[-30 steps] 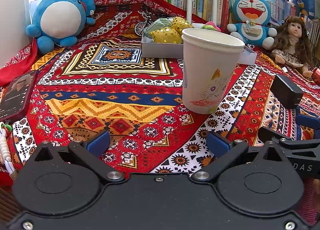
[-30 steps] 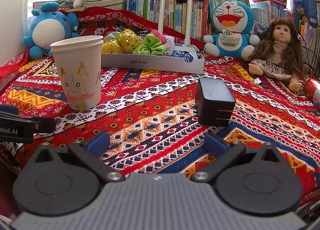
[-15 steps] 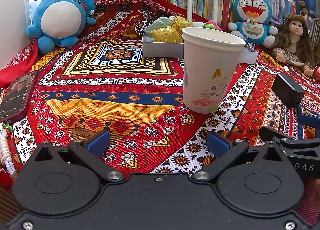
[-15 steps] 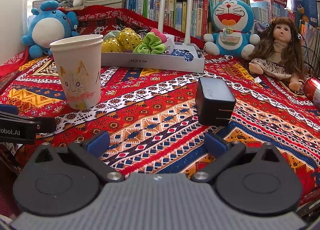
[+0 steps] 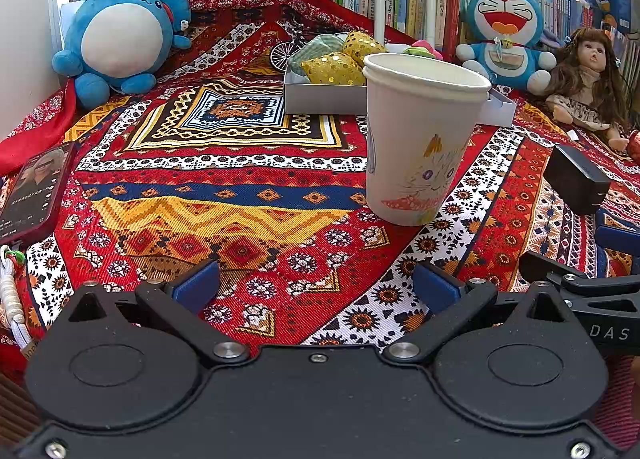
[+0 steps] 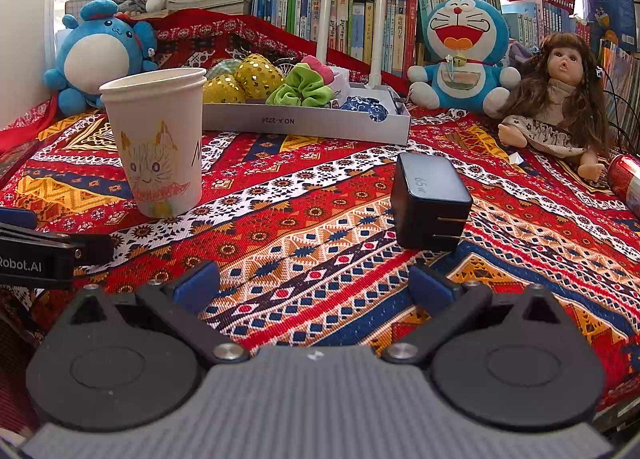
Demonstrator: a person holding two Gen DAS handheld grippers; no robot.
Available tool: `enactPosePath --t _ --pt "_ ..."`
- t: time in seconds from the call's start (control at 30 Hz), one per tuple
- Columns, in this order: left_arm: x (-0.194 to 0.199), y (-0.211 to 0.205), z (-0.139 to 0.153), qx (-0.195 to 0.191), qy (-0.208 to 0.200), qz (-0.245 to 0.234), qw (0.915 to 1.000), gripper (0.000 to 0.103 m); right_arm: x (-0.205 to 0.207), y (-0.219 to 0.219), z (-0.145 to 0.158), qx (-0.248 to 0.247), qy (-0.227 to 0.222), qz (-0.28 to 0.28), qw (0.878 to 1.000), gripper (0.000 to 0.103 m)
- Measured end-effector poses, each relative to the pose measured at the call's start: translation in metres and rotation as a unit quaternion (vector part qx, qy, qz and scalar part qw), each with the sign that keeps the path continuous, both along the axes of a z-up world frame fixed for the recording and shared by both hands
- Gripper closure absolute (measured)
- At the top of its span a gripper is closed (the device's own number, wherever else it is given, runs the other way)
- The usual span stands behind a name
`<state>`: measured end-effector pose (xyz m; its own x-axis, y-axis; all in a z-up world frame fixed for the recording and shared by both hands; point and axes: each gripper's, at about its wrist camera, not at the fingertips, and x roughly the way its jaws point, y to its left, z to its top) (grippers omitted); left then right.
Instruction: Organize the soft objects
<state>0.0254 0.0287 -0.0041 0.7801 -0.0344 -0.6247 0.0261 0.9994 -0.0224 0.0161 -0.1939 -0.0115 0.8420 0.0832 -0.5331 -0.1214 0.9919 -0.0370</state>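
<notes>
A shallow grey box [image 6: 308, 121] at the back holds gold sequin scrunchies [image 6: 256, 75], a green scrunchie [image 6: 302, 87], a pink one [image 6: 318, 65] and a blue patterned one [image 6: 366, 107]. It also shows in the left wrist view [image 5: 320, 97], partly hidden by the paper cup [image 5: 420, 139]. My left gripper [image 5: 316, 285] is open and empty, low over the patterned cloth in front of the cup. My right gripper [image 6: 314, 283] is open and empty, just short of a black charger [image 6: 430, 199].
A blue round plush [image 5: 120, 35], a Doraemon plush [image 6: 462, 51] and a doll [image 6: 560, 95] sit along the back by bookshelves. The cat-drawn paper cup [image 6: 158, 143] stands left of centre. A phone [image 5: 34, 191] lies at the left edge. A red can [image 6: 626, 179] lies at the right.
</notes>
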Motion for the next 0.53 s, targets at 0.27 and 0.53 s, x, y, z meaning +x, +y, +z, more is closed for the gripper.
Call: enactPosePath --t 0.27,0.53 --pt "0.0000 -0.0002 0.0002 0.000 0.000 0.000 1.0000 0.000 0.0000 0.0000 0.0001 0.000 0.000 0.000 1.000 0.000" --pt "-0.0001 0.0003 -0.0006 0.000 -0.003 0.002 1.0000 0.000 0.0001 -0.0002 0.0002 0.000 0.000 0.000 1.000 0.000"
